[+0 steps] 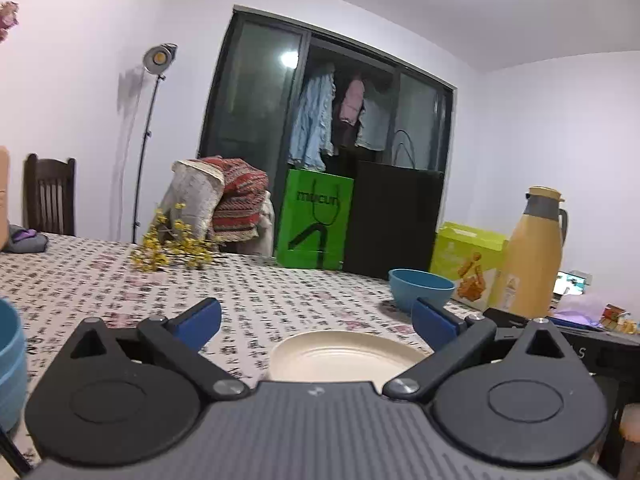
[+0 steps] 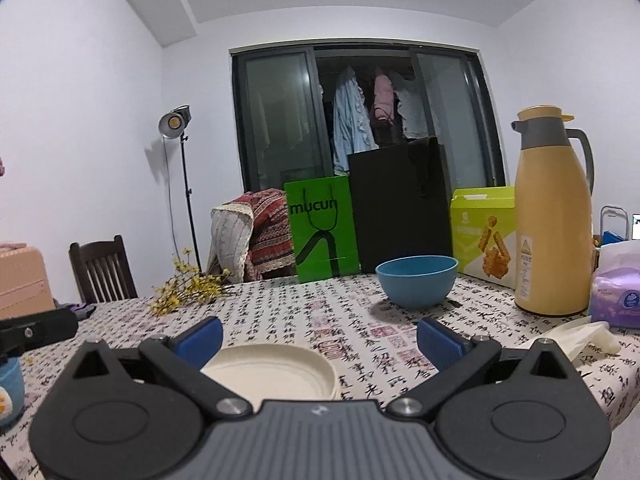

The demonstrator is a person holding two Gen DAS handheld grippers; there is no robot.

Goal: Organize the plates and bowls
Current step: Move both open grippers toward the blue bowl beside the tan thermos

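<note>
A cream plate lies on the patterned tablecloth just ahead of my left gripper, which is open and holds nothing. In the right wrist view the same cream plate stack sits low and left of centre, under the open, empty right gripper. A blue bowl stands upright further back on the table. Another blue bowl shows at the left edge of the left wrist view. The other gripper's black body reaches in at the left of the right wrist view.
At the table's far side stand a green bag, a black bag, a yellow-green snack box and a tall yellow thermos. Yellow flowers lie at the back left. A purple tissue pack sits right.
</note>
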